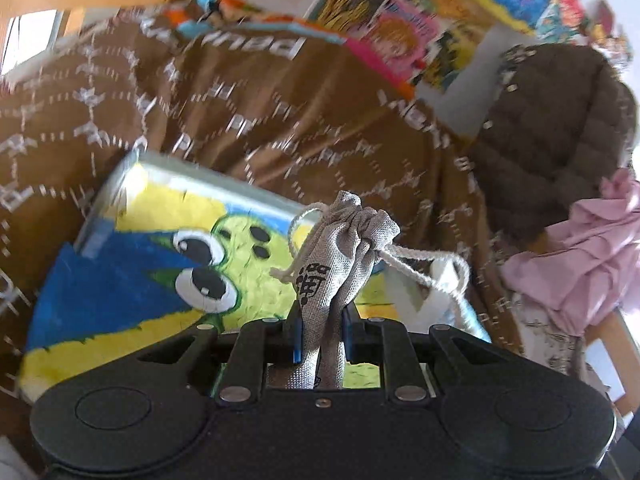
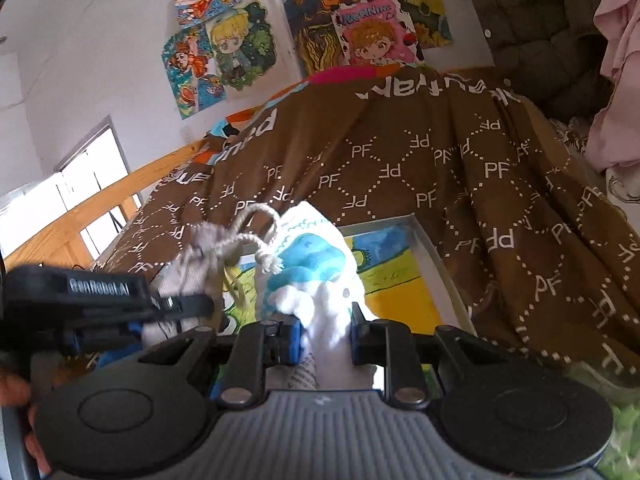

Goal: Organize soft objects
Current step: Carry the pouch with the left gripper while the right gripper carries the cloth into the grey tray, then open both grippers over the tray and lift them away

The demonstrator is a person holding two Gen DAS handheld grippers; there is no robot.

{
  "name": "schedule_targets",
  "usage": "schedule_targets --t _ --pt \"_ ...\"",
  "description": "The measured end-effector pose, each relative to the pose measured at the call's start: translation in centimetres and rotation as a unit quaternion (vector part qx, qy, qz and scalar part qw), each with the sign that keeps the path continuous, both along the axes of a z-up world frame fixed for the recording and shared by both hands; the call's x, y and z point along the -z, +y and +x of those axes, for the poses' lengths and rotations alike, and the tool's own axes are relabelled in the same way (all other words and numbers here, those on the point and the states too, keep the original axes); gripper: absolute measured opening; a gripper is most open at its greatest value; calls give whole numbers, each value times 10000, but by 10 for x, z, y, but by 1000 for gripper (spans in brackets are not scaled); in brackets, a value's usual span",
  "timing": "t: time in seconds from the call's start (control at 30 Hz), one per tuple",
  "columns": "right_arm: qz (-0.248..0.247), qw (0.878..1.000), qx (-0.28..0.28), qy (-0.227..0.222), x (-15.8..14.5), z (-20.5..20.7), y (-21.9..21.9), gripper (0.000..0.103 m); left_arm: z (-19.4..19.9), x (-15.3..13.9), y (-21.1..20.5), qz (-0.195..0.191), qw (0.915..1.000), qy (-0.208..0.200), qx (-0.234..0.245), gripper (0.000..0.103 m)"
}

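Observation:
My left gripper (image 1: 322, 332) is shut on a grey drawstring pouch (image 1: 340, 248) with black print; its cord hangs off to the right. The pouch is held above a painted canvas (image 1: 160, 264) lying on a brown patterned blanket (image 1: 260, 120). My right gripper (image 2: 324, 336) is shut on a white and blue soft cloth item (image 2: 312, 264), held above the same canvas (image 2: 392, 272). The left gripper (image 2: 120, 304) with the grey pouch (image 2: 200, 252) shows at the left of the right wrist view, close beside the cloth item.
A brown quilted jacket (image 1: 560, 120) and pink cloth (image 1: 592, 256) lie at the right. Cartoon drawings (image 2: 360, 32) cover the white wall behind. A wooden bed rail (image 2: 100, 200) runs along the left, with a window (image 2: 80, 184) beyond.

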State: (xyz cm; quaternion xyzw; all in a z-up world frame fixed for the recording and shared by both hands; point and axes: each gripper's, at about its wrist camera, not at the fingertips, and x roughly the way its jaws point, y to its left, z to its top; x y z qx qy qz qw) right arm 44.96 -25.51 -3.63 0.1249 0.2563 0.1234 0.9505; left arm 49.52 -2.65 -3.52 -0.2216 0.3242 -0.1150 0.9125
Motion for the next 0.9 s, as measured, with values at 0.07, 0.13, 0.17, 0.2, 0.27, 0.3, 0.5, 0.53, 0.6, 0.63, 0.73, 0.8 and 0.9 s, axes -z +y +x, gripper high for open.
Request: schedule_targets --t 0.07,0.13,0.17,0.2,0.27,0.3,0.5,0.53,0.6,0.63,0.73,0.8,0.9 --pt "5 10000 -20 76 0 11 2 25 8 8 -1 18 9998 194 -33 20" --pt "-20 9998 -71 185 2 20 4 25 13 14 -2 68 9994 344 -44 20" --pt "-44 9997 -84 246 4 23 5 25 15 17 -3 103 9991 417 -32 20" --pt "-74 9994 -95 311 6 25 7 25 16 20 -3 161 9987 492 -20 20" --pt "-114 9989 -111 438 10 28 8 25 18 24 -6 288 9976 627 -8 20" --pt "-117 9986 -106 497 12 30 8 26 19 26 -7 335 9971 677 -3 20" --pt "-63 9967 -89 805 19 34 5 29 24 30 -8 403 9952 879 -120 21" --pt "-82 9963 -89 845 20 33 5 30 25 31 -8 412 9948 916 -154 21" --pt "-97 9959 -102 899 21 33 6 35 26 32 -7 396 9940 989 -230 24" --pt "-92 9956 -108 923 21 34 5 37 26 32 -6 389 9936 1030 -263 25" --pt "-78 9951 -121 979 21 33 4 46 26 32 -6 449 9920 1133 -329 30" --pt "-26 9950 -140 992 19 31 2 50 25 31 -7 490 9912 1172 -369 35" --pt "84 9952 -148 963 14 27 -1 66 22 27 -8 584 9902 1200 -418 55"
